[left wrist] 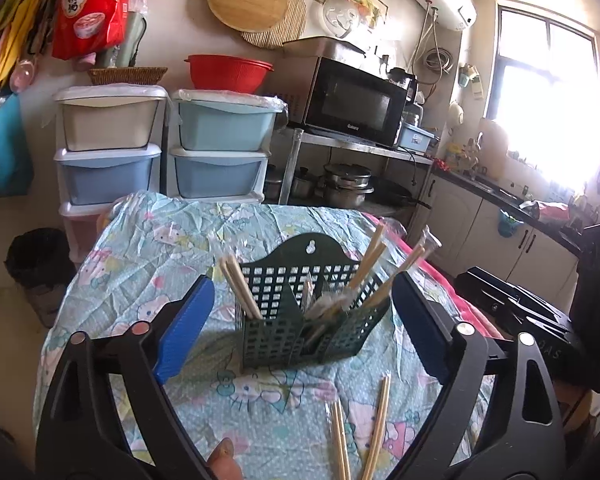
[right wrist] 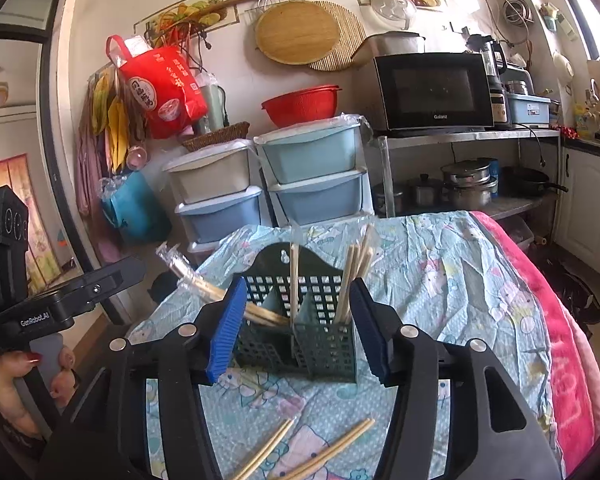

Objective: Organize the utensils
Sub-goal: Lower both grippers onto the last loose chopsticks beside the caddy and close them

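A worktop under a pale blue cartoon-print cloth point(left wrist: 172, 248) carries a dark green perforated plastic utensil caddy point(left wrist: 300, 336), part-filled with wrapped wooden chopsticks point(left wrist: 240, 292). Loose wooden chopstick pairs point(left wrist: 379, 420) lie just before the caddy. The left hand-held gripper point(left wrist: 300, 316) and right hand-held gripper point(right wrist: 296, 328) are both spread and hold nothing. The likely next move is pinching a loose pair.

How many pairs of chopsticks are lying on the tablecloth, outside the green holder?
2. One pair lies to the left, the other pair to its right, both in front of the green holder. Others may be out of view.
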Tool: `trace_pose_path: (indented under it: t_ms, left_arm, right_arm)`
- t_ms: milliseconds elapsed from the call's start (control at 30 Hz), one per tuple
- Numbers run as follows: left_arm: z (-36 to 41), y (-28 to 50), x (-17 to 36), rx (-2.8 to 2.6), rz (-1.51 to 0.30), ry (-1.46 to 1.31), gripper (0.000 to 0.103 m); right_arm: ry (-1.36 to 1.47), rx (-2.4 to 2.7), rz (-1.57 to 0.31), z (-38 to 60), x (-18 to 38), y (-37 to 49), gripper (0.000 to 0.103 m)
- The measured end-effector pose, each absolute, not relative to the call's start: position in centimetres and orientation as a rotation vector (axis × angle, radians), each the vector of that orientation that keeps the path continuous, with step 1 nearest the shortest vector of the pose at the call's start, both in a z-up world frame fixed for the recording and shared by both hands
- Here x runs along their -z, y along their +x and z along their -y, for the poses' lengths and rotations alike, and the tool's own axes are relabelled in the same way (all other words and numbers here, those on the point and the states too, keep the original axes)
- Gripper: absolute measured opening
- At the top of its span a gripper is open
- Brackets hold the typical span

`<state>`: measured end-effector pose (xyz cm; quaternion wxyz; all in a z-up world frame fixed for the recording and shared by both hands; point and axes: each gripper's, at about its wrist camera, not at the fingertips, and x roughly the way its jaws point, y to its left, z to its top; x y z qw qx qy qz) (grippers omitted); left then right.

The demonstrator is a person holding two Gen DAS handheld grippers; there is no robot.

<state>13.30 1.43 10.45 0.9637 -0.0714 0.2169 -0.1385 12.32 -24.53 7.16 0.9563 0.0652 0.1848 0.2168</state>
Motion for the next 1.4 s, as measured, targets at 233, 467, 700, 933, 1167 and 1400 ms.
trace_pose_path:
  t_ms: [233,467,700,933,1167,1400]
  left_arm:
    - [-1.0,13.0,-9.2,0.286,-0.469,-0.129,0.09]
    - [-0.6,12.6,-8.1,0.294,-0.495,-0.119,0.092]
    - [0.3,12.2,-6.8,0.313,-0.531,-0.116,0.092]
    - [2.0,12.8,-4.4,0.35,-0.606,-0.098,0.092]
    - [3.2,13.7,-2.5,0.342,-0.658,-0.074,0.092]
    - [3.6,14.6,-1.0,0.331,-0.7,-0.066,0.092]
  right_arm:
    - [0.123,-0.427,-0.406,24.8,-6.1,11.8,0.056]
    - [0.115,-0.405,-0.439,25.5,-4.8,11.4,0.057]
    - [0.1,-0.391,-0.472,26.1,-3.3,11.0,0.057]
    - [0.107,-0.384,-0.518,26.6,-1.6,11.0,0.057]
    - [0.106,-0.368,-0.542,27.4,-0.6,11.1,0.057]
    - [0.107,-0.355,-0.579,28.2,0.8,11.2,0.057]
